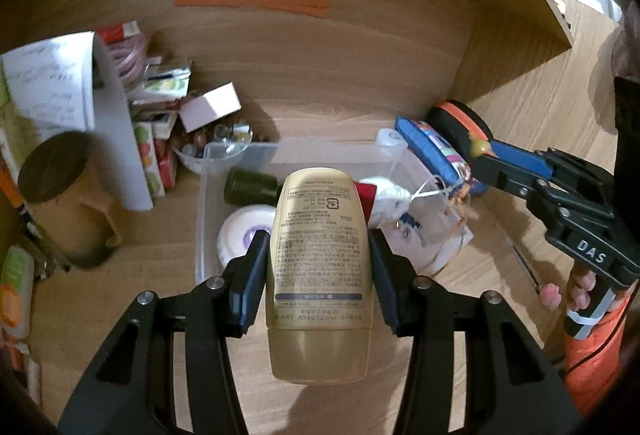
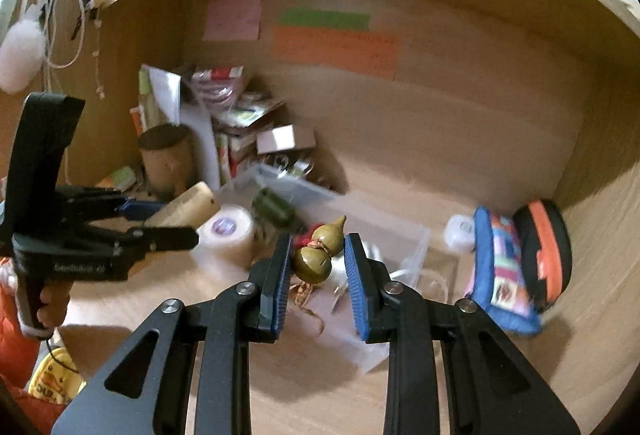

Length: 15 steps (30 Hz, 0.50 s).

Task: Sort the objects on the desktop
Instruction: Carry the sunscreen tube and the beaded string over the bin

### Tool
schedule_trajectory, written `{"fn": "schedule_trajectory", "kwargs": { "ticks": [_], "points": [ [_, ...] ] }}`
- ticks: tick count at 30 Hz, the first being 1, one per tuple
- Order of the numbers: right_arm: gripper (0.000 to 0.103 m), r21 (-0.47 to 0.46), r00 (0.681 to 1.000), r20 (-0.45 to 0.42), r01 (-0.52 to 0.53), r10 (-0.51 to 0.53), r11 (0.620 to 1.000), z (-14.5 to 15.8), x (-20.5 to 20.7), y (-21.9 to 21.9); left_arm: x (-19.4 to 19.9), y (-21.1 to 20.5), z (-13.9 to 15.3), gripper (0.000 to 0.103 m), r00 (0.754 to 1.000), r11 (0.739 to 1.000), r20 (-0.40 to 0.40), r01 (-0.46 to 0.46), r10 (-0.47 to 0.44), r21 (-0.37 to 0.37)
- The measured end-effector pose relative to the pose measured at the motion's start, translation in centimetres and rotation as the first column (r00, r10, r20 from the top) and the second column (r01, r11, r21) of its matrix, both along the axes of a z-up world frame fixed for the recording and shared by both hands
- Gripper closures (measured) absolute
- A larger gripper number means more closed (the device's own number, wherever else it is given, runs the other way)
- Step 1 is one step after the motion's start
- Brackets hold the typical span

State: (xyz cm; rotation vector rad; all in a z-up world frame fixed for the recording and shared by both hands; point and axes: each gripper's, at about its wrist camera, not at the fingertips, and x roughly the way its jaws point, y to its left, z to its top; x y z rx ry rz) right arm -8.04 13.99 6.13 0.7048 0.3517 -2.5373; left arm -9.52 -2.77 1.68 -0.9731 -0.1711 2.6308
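Both claws: left gripper (image 1: 318, 267) clamps gold bottle (image 1: 320, 275); right gripper (image 2: 318, 275) part-open around gourd (image 2: 320, 251).

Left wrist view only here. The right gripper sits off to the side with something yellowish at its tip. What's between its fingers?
Observer: A small olive gourd charm sits between the right gripper's fingers, over the clear bin.
Operator: Clamped?
Observer: It doesn't look so. The right wrist view shows a gap between the gourd and the blue finger on one side.
Operator: Anything past my left edge?
Observer: A white fluffy pompom hangs on strings outside the shelf's side wall.
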Motion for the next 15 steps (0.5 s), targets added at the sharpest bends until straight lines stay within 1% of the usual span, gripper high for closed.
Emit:
{"fn": "schedule_trajectory", "kwargs": {
  "ticks": [6,9,12,15],
  "points": [
    [0.079,-0.029,0.999,0.008,0.041,-0.041,0.999,0.1,-2.9,0.1,-2.9,1.1,-0.1,0.055,0.999,1.0,0.026,0.024,-0.024,0.005],
    [0.079,-0.046,0.998,0.029,0.059,-0.058,0.997,-0.2,-4.7,0.0,-4.3,1.9,-0.6,0.055,0.999,0.999,0.043,0.033,-0.033,0.0],
    [0.079,-0.039,0.996,0.056,0.069,-0.066,0.997,-1.2,-6.4,-0.2,-5.6,2.7,-1.2,0.055,0.997,0.999,0.064,0.047,-0.047,0.0],
    [0.079,-0.02,0.993,0.099,0.071,-0.069,0.997,-3.0,-8.3,-0.7,-6.7,3.4,-1.9,0.055,0.995,0.998,0.082,0.054,-0.053,-0.013]
  ]
}}
